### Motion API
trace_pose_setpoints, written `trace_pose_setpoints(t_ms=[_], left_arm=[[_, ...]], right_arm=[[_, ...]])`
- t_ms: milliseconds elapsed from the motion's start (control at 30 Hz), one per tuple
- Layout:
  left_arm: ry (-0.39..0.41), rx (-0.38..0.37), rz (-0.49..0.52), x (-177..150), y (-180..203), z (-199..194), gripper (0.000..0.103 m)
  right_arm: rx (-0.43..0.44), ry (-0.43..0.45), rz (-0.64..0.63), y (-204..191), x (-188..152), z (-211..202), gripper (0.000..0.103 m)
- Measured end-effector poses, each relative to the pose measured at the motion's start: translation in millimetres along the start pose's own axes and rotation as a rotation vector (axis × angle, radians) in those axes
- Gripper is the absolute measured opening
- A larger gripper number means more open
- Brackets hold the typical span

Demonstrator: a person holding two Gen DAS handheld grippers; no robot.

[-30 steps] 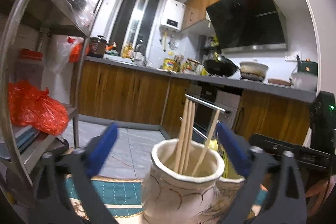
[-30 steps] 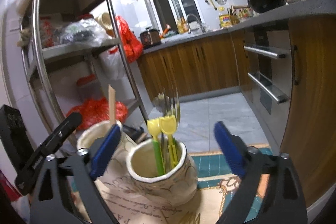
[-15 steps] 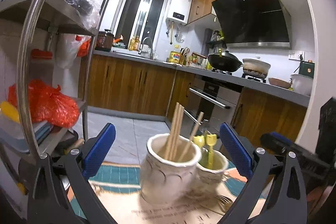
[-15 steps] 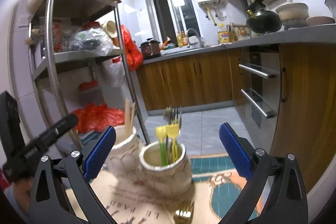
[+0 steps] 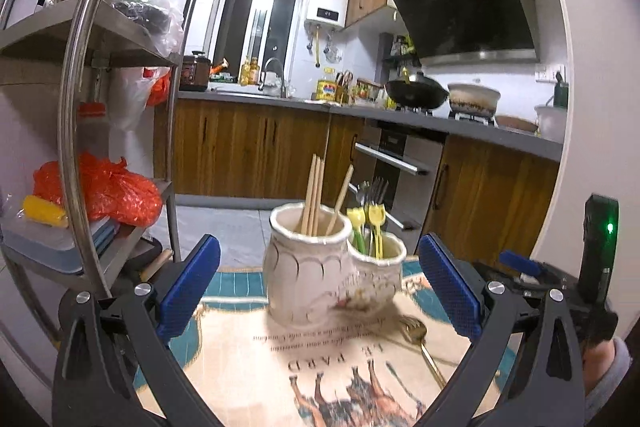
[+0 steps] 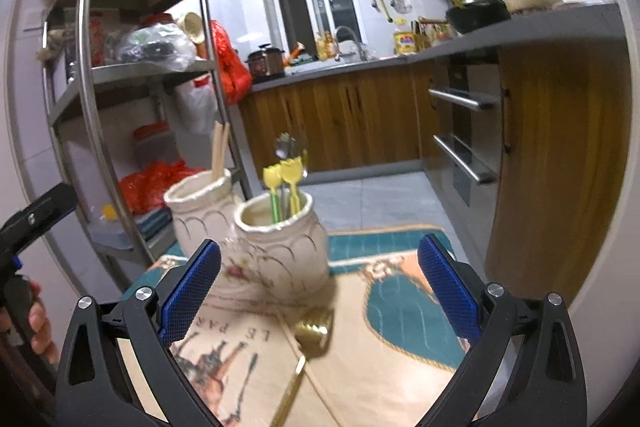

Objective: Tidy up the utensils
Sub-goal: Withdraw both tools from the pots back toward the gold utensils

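My left claw [image 5: 318, 287] hangs low over the cloth [image 5: 340, 379], jaws spread wide, blue pads [image 5: 188, 283] empty, nothing between them. My right claw [image 6: 318, 287] is the same story: wide apart, gripping nothing. Just ahead of the right one, a gold spoon [image 6: 310, 339] lies flat on the cloth, bowl pointing toward the jars, handle running back toward me; from the left view it sits off to the right [image 5: 416, 331], just beside the short jar. Past that, two cream jars stand upright and touching. The tall jar [image 5: 308, 267] holds the wooden chopsticks [image 5: 316, 191], leaning a little. The short jar [image 6: 280, 243] holds the yellow forks [image 6: 284, 175] and some metal cutlery behind them, which is too blurred to sort out. At the edge of the right view I can see my left hand [image 6: 34, 323] wrapped round its grip. Beyond the cloth, grey floor tiles, a steel rack [image 5: 80, 107] with an orange bag [image 5: 108, 191] on its shelf to the left, wooden cabinets [image 5: 248, 155] across the back, and a black wok [image 5: 416, 93] on the counter.
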State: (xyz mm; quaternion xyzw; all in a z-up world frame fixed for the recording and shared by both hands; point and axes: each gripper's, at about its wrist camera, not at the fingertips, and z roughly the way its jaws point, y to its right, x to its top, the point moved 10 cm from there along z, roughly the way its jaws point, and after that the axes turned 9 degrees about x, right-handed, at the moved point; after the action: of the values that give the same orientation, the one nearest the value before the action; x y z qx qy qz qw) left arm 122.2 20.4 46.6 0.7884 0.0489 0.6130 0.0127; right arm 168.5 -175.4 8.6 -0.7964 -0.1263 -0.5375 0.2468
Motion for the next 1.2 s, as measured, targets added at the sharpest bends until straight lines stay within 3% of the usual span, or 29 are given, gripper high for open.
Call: trace_pose_setpoints(t_ms=[300, 633, 967, 1200], left_arm=[[-0.086, 0.01, 0.065, -40, 8, -6, 0.098], [-0.214, 0.0, 0.088, -83, 19, 13, 0.098], [-0.272, -0.005, 0.143, -104, 29, 25, 0.098], [-0.293, -0.001, 0.133, -111, 23, 32, 0.098]], right_arm=[[-0.045, -0.053, 0.036, 29, -18, -11, 0.098], [-0.062, -0.234, 0.009, 38, -54, 11, 0.098], [0.056, -0.315, 0.037, 22, -66, 29, 0.096], [0.092, -0.361, 0.052, 12, -73, 39, 0.091]])
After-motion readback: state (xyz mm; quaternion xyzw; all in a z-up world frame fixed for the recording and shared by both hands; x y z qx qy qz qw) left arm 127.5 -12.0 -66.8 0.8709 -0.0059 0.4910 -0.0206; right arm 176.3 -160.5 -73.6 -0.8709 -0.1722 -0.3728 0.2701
